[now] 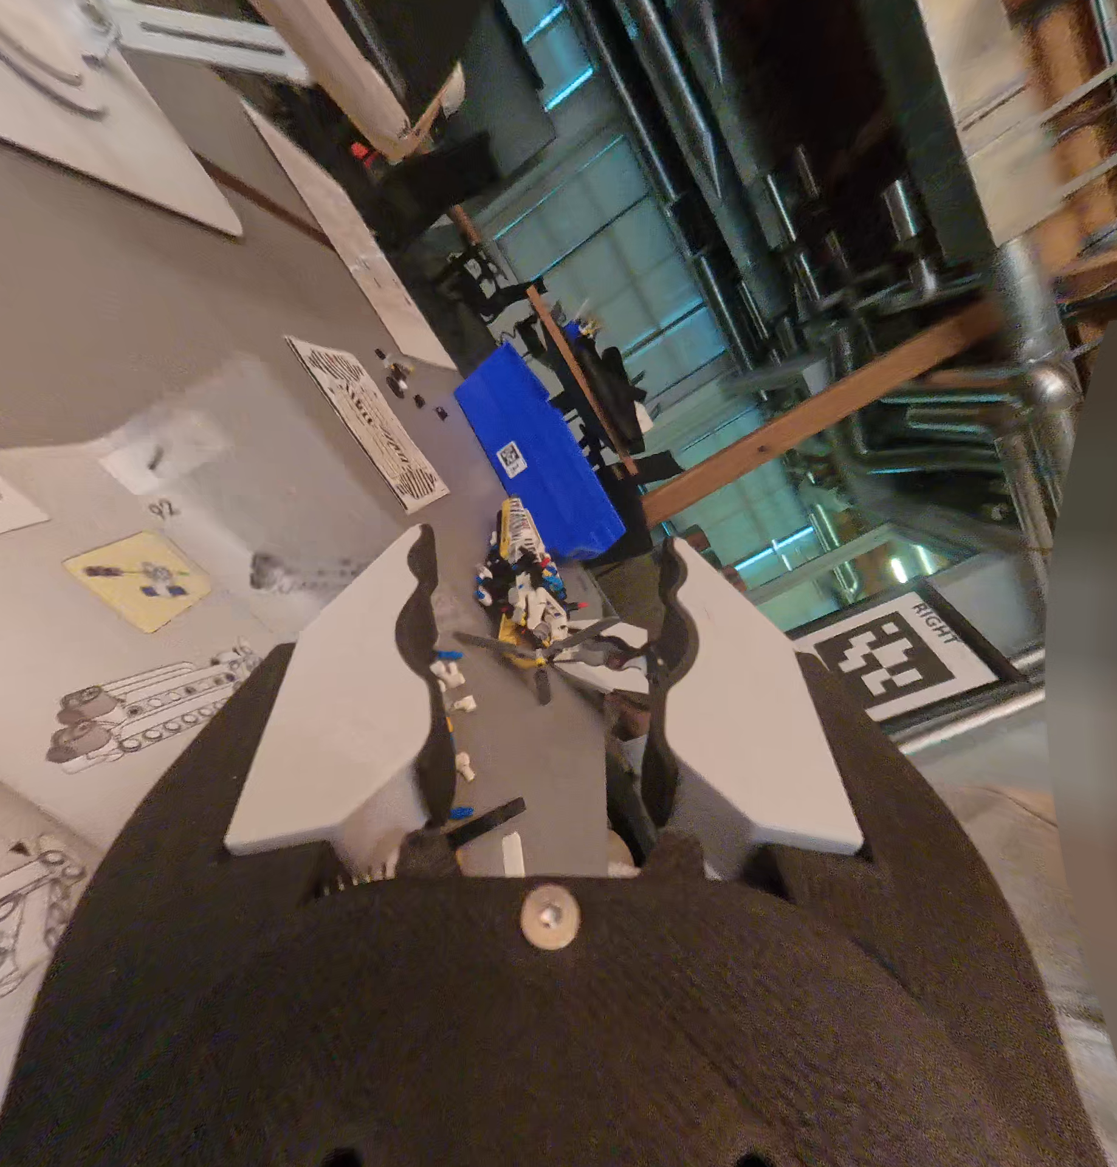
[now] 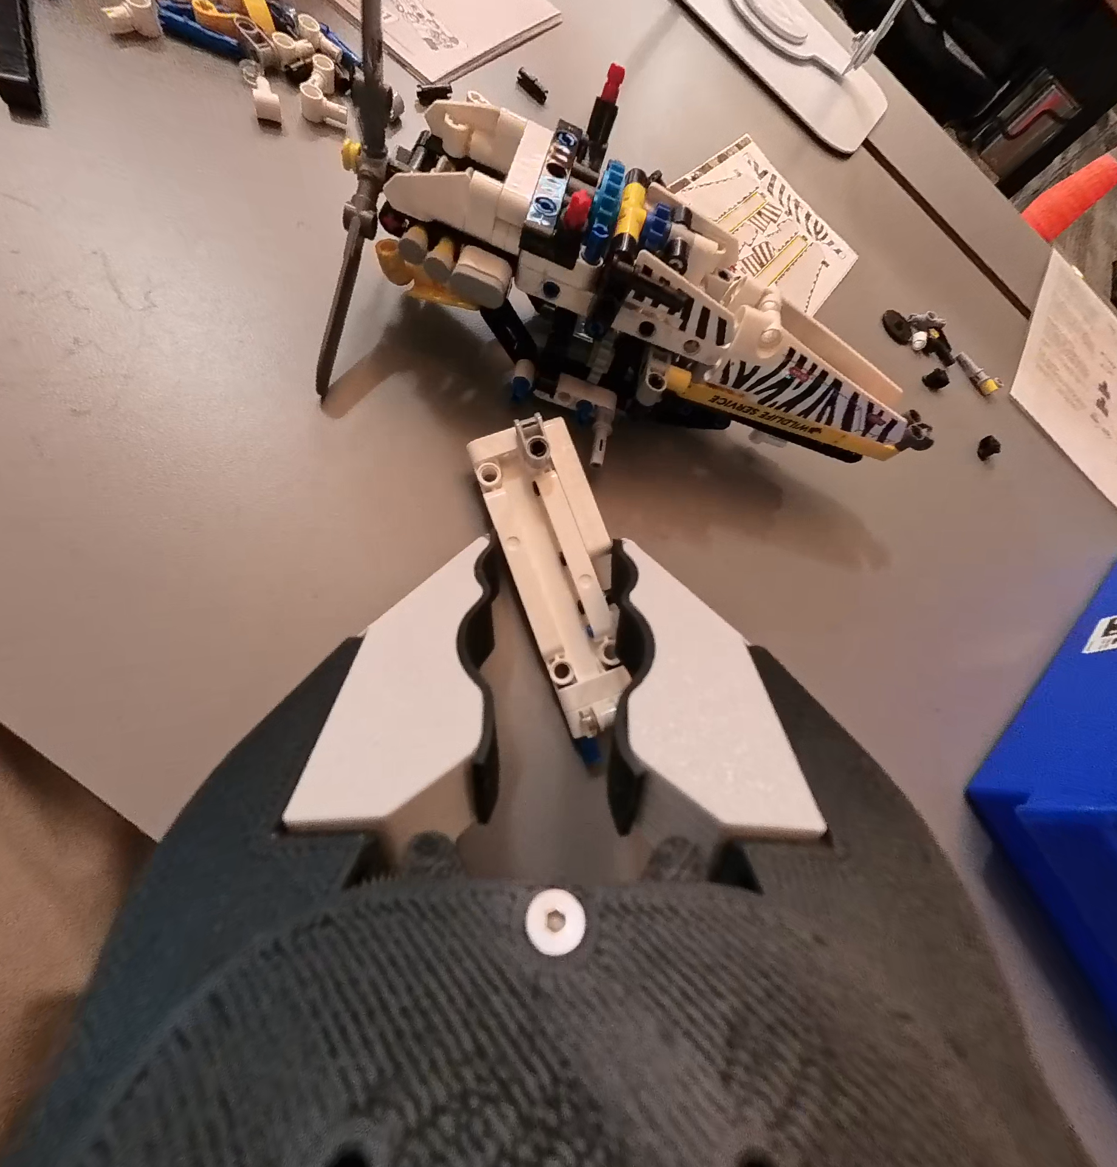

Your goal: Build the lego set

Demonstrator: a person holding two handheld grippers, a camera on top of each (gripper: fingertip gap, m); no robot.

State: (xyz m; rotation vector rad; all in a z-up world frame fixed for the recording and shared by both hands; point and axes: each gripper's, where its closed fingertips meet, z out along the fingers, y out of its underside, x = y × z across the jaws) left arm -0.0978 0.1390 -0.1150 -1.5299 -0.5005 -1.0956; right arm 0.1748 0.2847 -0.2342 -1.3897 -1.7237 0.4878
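**Over the grey tabletop (image 2: 133,410): lining up a white panel with the plane**

Pinching, by the look of it, a long white beam-and-panel sub-assembly (image 2: 543,537) slantwise in the right gripper (image 2: 555,552), jaws narrowed onto its sides. Pointing its long axis forward and slightly left, grey pin-hole end leading, just short of the aeroplane model (image 2: 606,284). Facing that model broadside: grey propeller (image 2: 354,208) to the left, zebra-striped tail to the right, blue pins poking out underneath. Judging the coming move as a short push ahead onto those pins. Hovering the left gripper (image 1: 546,537) well back and steeply tilted, jaws wide, holding nothing. Handling hard, glossy, holed plastic, likely slippery against the wavy black pads (image 2: 474,631).
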